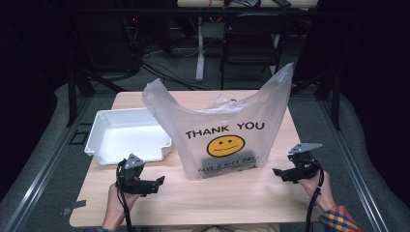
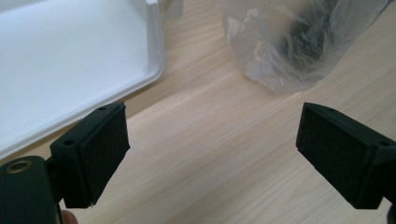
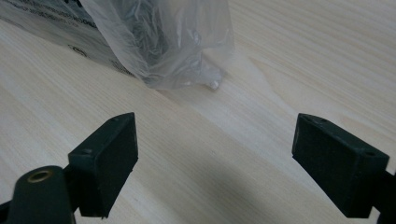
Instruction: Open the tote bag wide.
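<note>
Left gripper (image 1: 153,183) and right gripper (image 1: 279,172), both wide open and empty, flank the standing plastic bag (image 1: 225,133) mid-table, likely staged to grab its sides.

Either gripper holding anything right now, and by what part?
Nothing held: left gripper and right gripper are open, apart from the plastic bag.
</note>
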Demonstrator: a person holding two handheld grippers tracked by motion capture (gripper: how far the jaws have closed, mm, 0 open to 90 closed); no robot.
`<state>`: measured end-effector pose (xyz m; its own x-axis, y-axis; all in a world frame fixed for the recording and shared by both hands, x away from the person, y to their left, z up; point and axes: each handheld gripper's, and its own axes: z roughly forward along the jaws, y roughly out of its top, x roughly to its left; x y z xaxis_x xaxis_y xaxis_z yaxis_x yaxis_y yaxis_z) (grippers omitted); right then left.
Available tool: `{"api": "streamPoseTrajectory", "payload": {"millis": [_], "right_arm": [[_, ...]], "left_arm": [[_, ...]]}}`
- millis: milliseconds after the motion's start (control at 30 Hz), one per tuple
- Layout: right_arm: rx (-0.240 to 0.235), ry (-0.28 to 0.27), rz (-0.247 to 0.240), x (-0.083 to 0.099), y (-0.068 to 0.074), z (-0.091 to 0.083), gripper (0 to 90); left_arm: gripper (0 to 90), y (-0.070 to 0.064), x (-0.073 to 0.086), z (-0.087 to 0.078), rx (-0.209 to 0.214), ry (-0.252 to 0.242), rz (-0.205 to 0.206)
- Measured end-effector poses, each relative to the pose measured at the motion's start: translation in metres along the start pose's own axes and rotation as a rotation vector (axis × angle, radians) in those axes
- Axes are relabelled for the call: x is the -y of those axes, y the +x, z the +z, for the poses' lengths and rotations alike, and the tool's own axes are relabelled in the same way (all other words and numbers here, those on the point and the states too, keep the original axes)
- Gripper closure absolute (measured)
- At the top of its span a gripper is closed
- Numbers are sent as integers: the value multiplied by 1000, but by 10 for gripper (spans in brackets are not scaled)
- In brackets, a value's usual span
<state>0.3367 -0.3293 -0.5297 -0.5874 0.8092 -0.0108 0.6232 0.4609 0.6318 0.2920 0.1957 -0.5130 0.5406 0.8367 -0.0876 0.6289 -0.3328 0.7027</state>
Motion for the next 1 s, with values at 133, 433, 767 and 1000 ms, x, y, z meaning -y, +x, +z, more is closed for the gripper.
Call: {"api": "streamPoseTrajectory", "payload": {"millis": [133,433,767,1000], "right_arm": [[-20,-15,2,-1,4,0,179],[-21,-39,-26,-9,18,-6,323],[-42,-114,-56,-23,32,-20,479],[-57,-173,-45,-40,29,-23,468]], "left_arm": [[128,-8,-4,3,24,-8,7],[193,-24,-18,4,57,-56,43],[282,-38,-32,6,62,-121,62],[312,-46,-41,14,64,-148,64]]}}
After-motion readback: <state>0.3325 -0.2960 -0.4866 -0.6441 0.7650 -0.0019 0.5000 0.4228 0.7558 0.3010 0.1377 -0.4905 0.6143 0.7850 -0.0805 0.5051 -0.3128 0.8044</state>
